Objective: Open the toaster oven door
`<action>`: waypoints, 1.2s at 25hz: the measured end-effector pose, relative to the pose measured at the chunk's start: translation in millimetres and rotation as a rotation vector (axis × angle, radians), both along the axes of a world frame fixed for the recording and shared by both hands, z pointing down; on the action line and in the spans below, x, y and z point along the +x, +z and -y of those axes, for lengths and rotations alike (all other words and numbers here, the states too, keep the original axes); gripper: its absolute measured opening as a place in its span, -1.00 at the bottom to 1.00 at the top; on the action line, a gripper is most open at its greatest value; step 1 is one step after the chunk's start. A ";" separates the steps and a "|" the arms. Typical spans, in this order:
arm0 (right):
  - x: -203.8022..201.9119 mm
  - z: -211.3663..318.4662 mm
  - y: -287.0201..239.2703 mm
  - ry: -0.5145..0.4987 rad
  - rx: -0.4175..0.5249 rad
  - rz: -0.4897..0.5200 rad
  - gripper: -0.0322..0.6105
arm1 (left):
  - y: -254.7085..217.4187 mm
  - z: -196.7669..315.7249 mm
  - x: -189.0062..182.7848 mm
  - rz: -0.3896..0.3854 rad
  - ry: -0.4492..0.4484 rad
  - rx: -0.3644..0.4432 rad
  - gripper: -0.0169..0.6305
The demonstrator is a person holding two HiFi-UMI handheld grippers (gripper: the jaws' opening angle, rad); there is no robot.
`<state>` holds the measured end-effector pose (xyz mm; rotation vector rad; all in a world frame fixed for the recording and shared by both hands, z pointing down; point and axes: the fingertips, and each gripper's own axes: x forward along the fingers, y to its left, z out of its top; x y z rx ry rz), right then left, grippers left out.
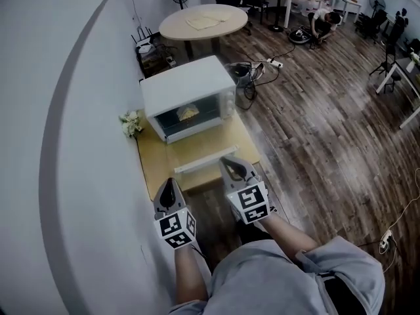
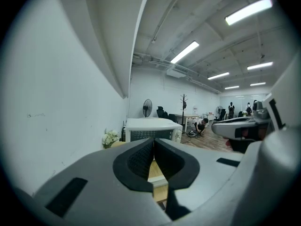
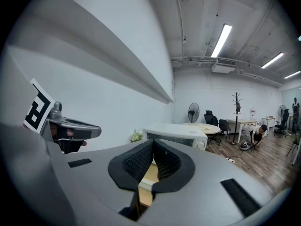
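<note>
The white toaster oven (image 1: 189, 87) stands at the far end of a low wooden table (image 1: 154, 159), with something yellowish visible inside. Its glass door seems to lie folded down flat toward me, its white handle bar (image 1: 205, 159) across the table. In the head view my left gripper (image 1: 169, 186) is shut and empty, just short of the table's near edge. My right gripper (image 1: 230, 163) is also shut and empty, its tip close beside the handle bar's right end. The left gripper view shows its jaws (image 2: 154, 142) pressed together, the oven (image 2: 151, 128) beyond. The right gripper's jaws (image 3: 153, 145) are likewise together.
A white wall (image 1: 72, 143) runs along the left, with a bunch of pale flowers (image 1: 131, 123) beside the oven. Behind it stand a round table (image 1: 203, 21), a cart and cables (image 1: 259, 67). A person (image 1: 325, 21) crouches far back among desks and chairs. Wood floor lies on the right.
</note>
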<state>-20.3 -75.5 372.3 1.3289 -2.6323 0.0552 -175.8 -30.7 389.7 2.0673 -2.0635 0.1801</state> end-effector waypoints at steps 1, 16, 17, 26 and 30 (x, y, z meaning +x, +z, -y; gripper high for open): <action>-0.9 -4.0 -2.8 0.002 0.002 0.005 -0.89 | -3.6 -3.6 -1.1 0.002 0.003 0.003 -0.94; -4.2 -17.8 -1.3 -0.004 -0.002 0.027 -0.90 | -6.2 -17.7 -2.1 0.015 0.011 0.006 -0.93; -4.3 -17.7 -1.2 -0.007 -0.003 0.025 -0.90 | -6.1 -18.2 -1.9 0.015 0.010 0.006 -0.93; -6.4 -19.9 -1.4 -0.024 0.005 0.009 -0.90 | -5.5 -23.1 -2.4 0.018 -0.003 0.006 -0.93; -8.0 -21.3 -5.5 -0.030 0.011 0.008 -0.90 | -9.2 -24.4 -3.4 0.018 -0.007 0.009 -0.93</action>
